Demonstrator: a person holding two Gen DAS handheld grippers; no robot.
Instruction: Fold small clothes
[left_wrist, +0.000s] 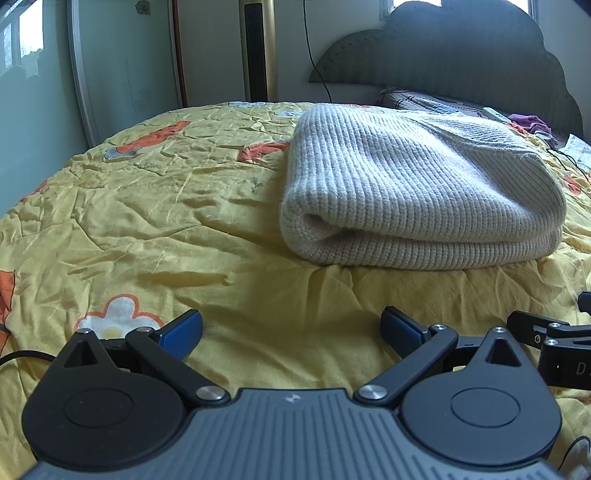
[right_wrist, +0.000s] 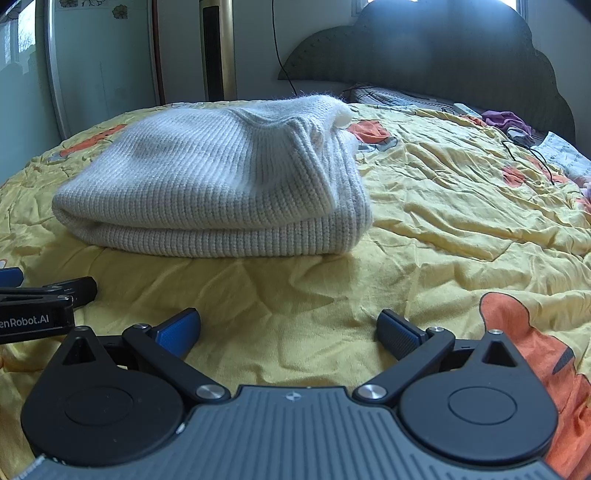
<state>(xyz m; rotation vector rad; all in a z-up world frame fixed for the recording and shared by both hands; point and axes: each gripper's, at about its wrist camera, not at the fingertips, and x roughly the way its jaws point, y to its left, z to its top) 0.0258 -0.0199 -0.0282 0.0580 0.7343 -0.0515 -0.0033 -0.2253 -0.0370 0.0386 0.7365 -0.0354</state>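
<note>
Left wrist view, from left to right: pale green wall and a mirror-like panel (left_wrist: 79, 70) at the far edge, then a tall gold tower fan (left_wrist: 256, 48) standing behind the bed. Rumpled yellow bedspread (left_wrist: 147, 221) with orange and white cartoon prints across the whole foreground. Right of centre, a folded cream knitted sweater (left_wrist: 417, 188) lying flat on the bedspread, doubled over, rounded fold toward the camera. Behind it, a dark scalloped headboard (left_wrist: 461, 55), a pillow (left_wrist: 413, 98), a purple cloth (left_wrist: 528, 122) and a thin black cable (left_wrist: 565, 157). Low in the frame, the left gripper (left_wrist: 291, 328), jaws spread wide, nothing between the blue pads, well short of the sweater. At the far right edge, black parts of the other tool.

Right wrist view, same order: part of the left tool at the left edge, lettered "enRobot.AI". Sweater (right_wrist: 214, 184) now left of centre, ribbed collar or cuff bunched at its upper right corner, resting on the bedspread (right_wrist: 461, 206). Headboard (right_wrist: 443, 48) and purple cloth (right_wrist: 506, 120) at the back right. Right gripper (right_wrist: 288, 326) low in the frame, jaws likewise wide apart and holding nothing, near the sweater but not touching.
</note>
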